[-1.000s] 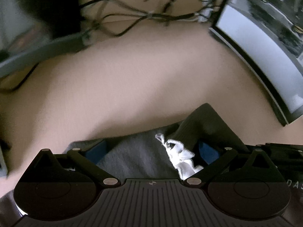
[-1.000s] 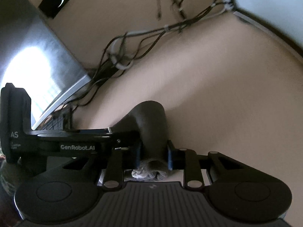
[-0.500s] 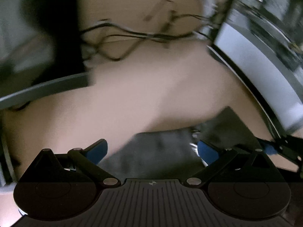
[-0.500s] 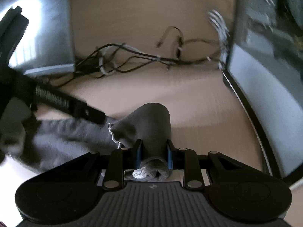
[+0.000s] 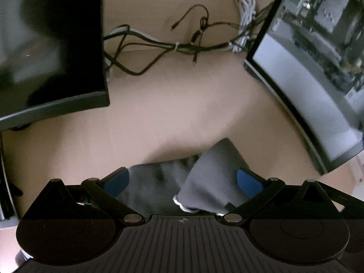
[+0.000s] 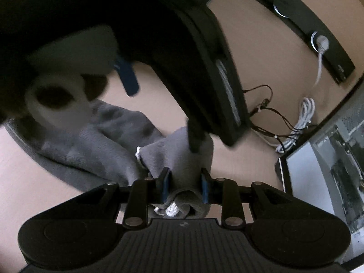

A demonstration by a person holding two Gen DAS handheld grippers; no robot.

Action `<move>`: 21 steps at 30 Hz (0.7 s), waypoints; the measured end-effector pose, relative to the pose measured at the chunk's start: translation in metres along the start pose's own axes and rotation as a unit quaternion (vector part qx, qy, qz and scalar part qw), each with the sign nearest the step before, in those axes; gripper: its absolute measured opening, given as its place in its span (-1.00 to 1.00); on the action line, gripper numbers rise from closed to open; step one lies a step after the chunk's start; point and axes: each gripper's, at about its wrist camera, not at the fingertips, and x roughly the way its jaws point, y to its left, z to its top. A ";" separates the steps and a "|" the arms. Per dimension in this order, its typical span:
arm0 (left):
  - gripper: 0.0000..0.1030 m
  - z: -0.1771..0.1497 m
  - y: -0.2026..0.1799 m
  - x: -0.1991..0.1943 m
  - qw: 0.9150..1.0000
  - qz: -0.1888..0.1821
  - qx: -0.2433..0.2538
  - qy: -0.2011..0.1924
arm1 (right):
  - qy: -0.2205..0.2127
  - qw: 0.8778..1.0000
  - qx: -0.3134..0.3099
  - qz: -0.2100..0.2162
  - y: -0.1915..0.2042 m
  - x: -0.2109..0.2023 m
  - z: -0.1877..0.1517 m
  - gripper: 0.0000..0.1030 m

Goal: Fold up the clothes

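The right gripper (image 6: 185,183) still pinches a bunch of the grey cloth (image 6: 95,141) tight between its blue pads (image 6: 165,183). The left gripper (image 5: 183,179) is open wide now, and its blue pads (image 5: 118,180) stand on each side of the cloth without squeezing it. A second ago the cloth filled the gap between them; half a second ago they had already spread apart. The left view was blurry then and is sharper now.

The right view has turned a lot. Before, it looked across the desk at the wires. Now the left gripper (image 6: 127,79) shows as a big dark shape above the cloth, and one of its blue pads hangs over the desk (image 6: 41,182).

The cloth lies on the desk, just in front of both grippers. It is grey, soft and crumpled. One part is folded up into a hump by the right gripper, and the rest spreads out flat to the left of that hump. A white frayed edge (image 5: 182,204) shows at the near side of the cloth, and a white bit (image 6: 171,209) peeks out under the right gripper's pads.

Past the cloth the desk (image 5: 159,118) is bare. Farther back lie black and white wires (image 5: 177,45). A dark screen (image 5: 52,45) stands left of the wires and a bright screen (image 5: 307,91) stands right of them.
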 end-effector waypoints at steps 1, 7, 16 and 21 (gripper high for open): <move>1.00 0.000 0.000 0.003 1.000 0.007 0.003 0.003 | 0.000 1.000 -0.001 0.004 0.002 0.001 0.001 -0.45; 1.00 -0.001 0.005 0.015 0.999 0.033 0.022 0.015 | -0.022 0.995 0.066 0.072 -0.021 -0.001 -0.005 -0.31; 1.00 -0.002 0.012 0.020 0.999 0.036 0.023 0.020 | -0.023 0.939 0.310 0.149 -0.096 0.006 -0.038 0.09; 1.00 -0.002 0.016 0.024 0.999 0.033 0.020 0.023 | 0.004 0.899 0.398 0.182 -0.115 0.029 -0.058 0.36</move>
